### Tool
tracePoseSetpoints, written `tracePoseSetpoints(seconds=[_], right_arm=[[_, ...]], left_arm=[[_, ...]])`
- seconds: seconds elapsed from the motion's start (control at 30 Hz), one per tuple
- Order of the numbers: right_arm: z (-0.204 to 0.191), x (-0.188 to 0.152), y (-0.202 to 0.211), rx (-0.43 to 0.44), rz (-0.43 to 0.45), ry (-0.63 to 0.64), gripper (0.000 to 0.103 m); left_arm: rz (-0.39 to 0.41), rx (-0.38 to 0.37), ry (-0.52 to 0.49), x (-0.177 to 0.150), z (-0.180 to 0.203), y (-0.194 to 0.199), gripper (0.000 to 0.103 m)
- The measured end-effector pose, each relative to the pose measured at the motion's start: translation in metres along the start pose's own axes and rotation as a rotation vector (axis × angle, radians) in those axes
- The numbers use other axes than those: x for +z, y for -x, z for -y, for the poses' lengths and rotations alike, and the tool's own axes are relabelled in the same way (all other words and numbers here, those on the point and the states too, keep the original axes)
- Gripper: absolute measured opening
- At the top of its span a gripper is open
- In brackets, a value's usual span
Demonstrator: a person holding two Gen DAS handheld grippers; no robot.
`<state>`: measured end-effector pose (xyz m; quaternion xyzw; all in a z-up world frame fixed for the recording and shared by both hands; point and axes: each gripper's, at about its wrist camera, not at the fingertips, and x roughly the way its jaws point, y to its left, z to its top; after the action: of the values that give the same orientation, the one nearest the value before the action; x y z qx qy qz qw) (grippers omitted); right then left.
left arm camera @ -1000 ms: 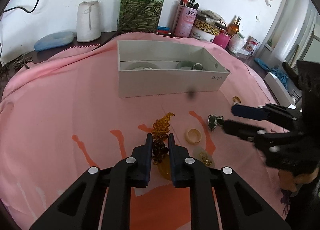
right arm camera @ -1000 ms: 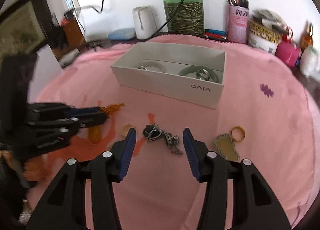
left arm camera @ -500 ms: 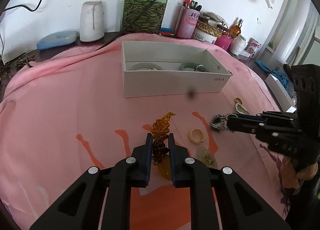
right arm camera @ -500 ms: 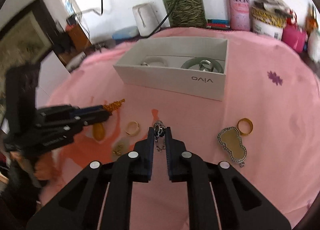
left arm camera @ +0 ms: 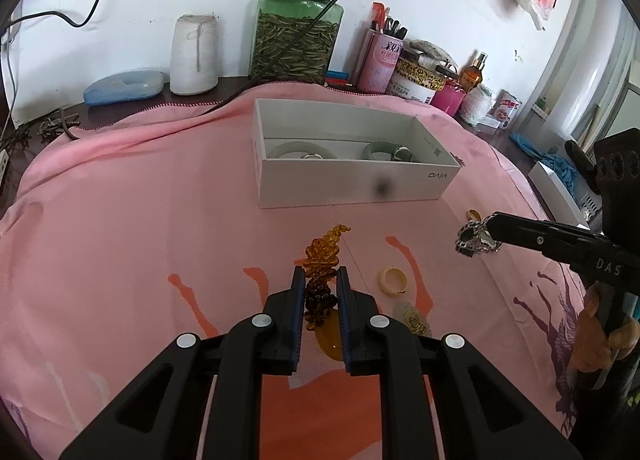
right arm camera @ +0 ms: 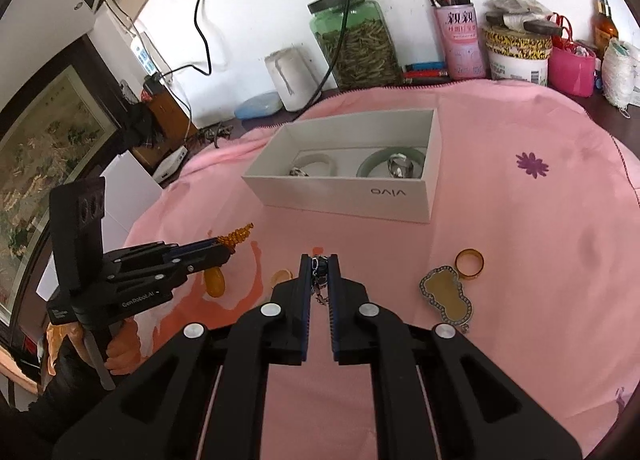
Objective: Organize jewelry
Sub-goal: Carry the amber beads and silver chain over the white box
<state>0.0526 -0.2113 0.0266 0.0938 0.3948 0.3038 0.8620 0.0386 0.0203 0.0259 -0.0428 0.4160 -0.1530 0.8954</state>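
- Right hand-held gripper [right arm camera: 319,266]: jaws clamped on a silver chain piece with a dark stone [left arm camera: 476,239], which hangs clear of the pink cloth [right arm camera: 500,220].
- Left hand-held gripper [left arm camera: 319,284]: jaws narrow, pinching an amber bead strand [left arm camera: 322,256]; the strand's free end sticks out ahead of the tips.
- White box [right arm camera: 352,196] stands open on the tabletop, straight ahead of and above both sets of tips in each wrist view; two pale bangles and silver pieces lie inside.
- Box's long axis runs crosswise to both hand-held grippers, so the near long wall must be cleared first.
- Judgement: both loads sit at a similar stand-off from the box; the right one is already raised and seems the readier.
- Yellow ring [right arm camera: 469,263] and gourd pendant [right arm camera: 448,296] remain on the cloth, right of the right tips.
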Motion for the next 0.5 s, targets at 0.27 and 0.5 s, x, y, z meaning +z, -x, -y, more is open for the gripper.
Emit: tracePoseSetpoints(seconds=[0.27, 0.5], right_arm=[[0.005, 0.001, 0.002, 0.003, 0.013, -0.020, 0.008], [0.005, 0.038, 0.009, -0.016, 0.054, -0.065, 0.008]], left_arm=[[0.017, 0.032, -0.009, -0.001, 0.005, 0.003, 0.016], [0.101, 0.057, -0.008, 0.045, 0.014, 0.024, 0.016]])
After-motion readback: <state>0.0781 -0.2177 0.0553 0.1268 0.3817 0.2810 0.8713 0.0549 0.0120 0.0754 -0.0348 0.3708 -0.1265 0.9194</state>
